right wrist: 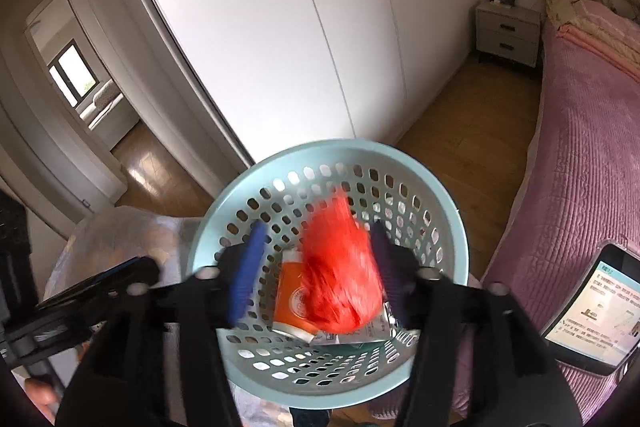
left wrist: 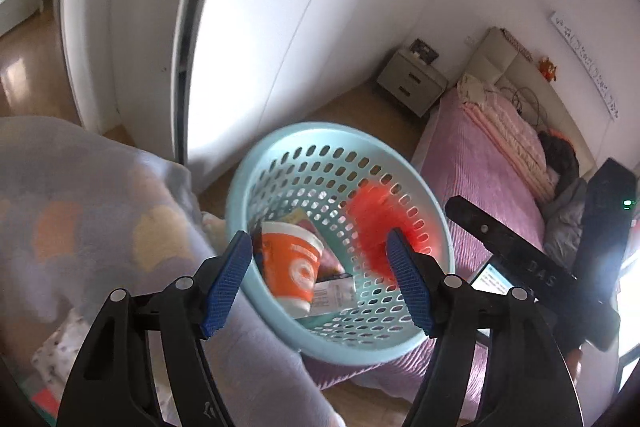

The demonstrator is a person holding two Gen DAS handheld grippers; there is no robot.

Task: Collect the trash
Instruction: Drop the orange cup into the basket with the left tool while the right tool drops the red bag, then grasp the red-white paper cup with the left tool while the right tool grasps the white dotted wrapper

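Red bag (right wrist: 340, 267) blurred between parted right tongs (right wrist: 316, 267), no pad pressing, basket (right wrist: 328, 155) directly below. Left tongs (left wrist: 324, 279) open, empty, over basket rim.

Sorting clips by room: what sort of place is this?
Most likely a bedroom: a bed with a pink cover, a nightstand beside it, and a tall white wardrobe.
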